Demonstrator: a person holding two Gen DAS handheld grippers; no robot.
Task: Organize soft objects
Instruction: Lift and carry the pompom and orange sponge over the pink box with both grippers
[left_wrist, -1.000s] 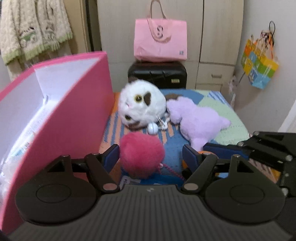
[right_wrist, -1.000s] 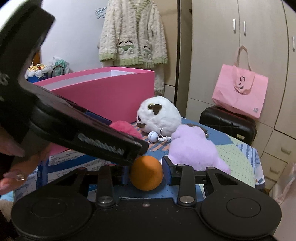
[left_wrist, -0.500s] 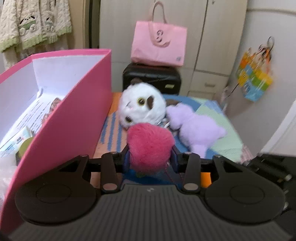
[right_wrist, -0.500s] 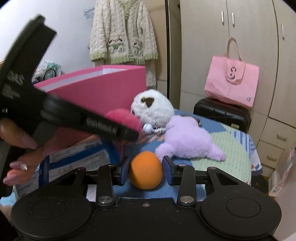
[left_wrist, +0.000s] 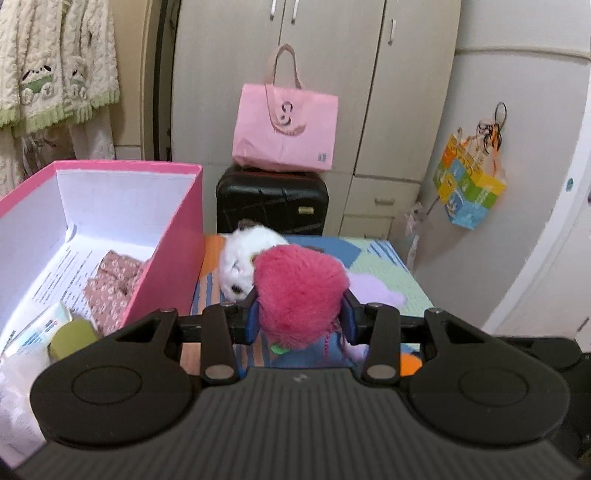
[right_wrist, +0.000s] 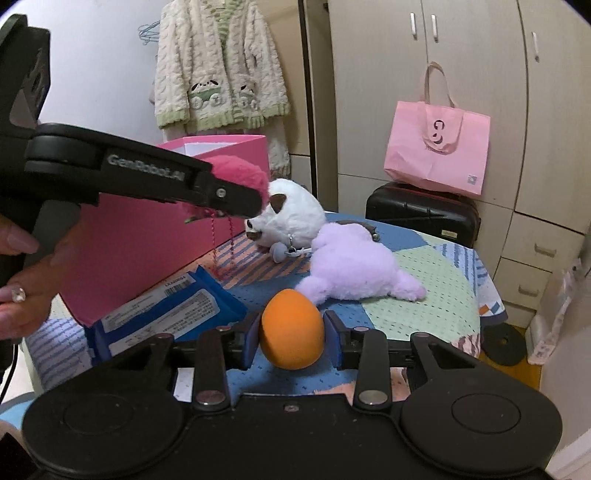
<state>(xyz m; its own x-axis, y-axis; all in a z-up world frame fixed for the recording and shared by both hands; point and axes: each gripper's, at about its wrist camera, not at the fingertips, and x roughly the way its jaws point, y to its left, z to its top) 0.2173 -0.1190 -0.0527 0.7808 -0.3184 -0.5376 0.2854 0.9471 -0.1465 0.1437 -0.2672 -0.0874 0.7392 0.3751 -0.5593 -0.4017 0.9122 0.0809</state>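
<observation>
My left fingers (left_wrist: 301, 314) are pinched on the pink pompom (left_wrist: 299, 291), which bulges out above and below the pads and hangs clear of the counter (left_wrist: 391, 273), its beaded cord dangling under it. My right fingers (right_wrist: 291, 341) are closed on the orange ball (right_wrist: 291, 328), squeezing it a little at the sides and holding it low over the near part of the counter. Just left of the pompom stands the pink box (left_wrist: 166, 258), open at the top, with a flowered cloth (left_wrist: 110, 284) and a green thing (left_wrist: 72, 334) already lying on the printed paper inside. Farther off on the counter lie the white plush (right_wrist: 291, 214) and, to its right and touching it, the purple plush (right_wrist: 354, 266); a blue packet (right_wrist: 166, 314) sits near the foot of the box. I judge the step in hand to be carrying both soft things to the box, the pompom first since it is nearest the wall. The next move calls for taking the left fingers leftward over the rim, high enough that the cord does not snag the edge, then letting go over a bare patch. The ball should go in after it, with the two plush toys not yet dealt with.
</observation>
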